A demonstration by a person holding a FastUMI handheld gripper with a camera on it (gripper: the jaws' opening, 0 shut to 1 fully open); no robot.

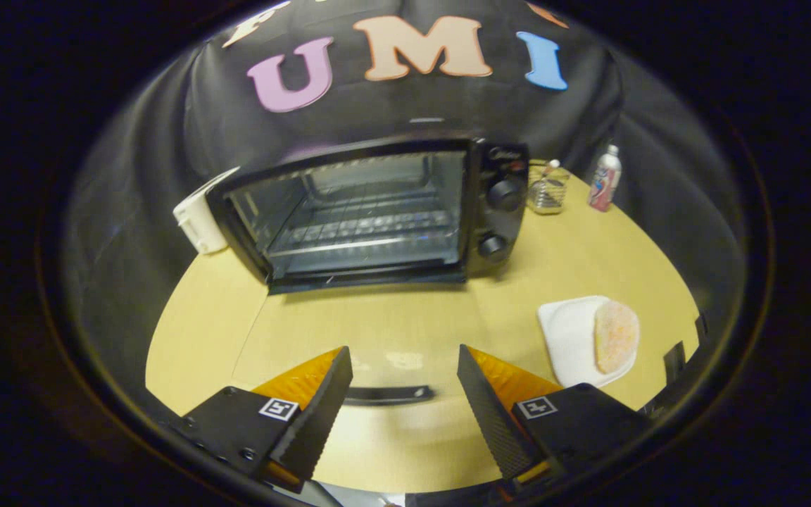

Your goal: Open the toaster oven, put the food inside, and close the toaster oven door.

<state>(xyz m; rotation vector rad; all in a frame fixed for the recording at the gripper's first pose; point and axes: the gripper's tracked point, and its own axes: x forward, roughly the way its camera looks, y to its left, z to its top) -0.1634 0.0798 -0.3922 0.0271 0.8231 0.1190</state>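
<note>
- Food (616, 336) lies on a white plate (569, 331) on the table (405, 331), ahead and right of the gripper (404, 394), long axis running away.
- Gripper spread, holding nothing.
- Toaster oven (377, 211) stands open beyond.

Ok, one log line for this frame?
toaster oven: door open, handle between fingers | claw: open, holding nothing | food: on white plate, past right finger | not yet inside
</note>
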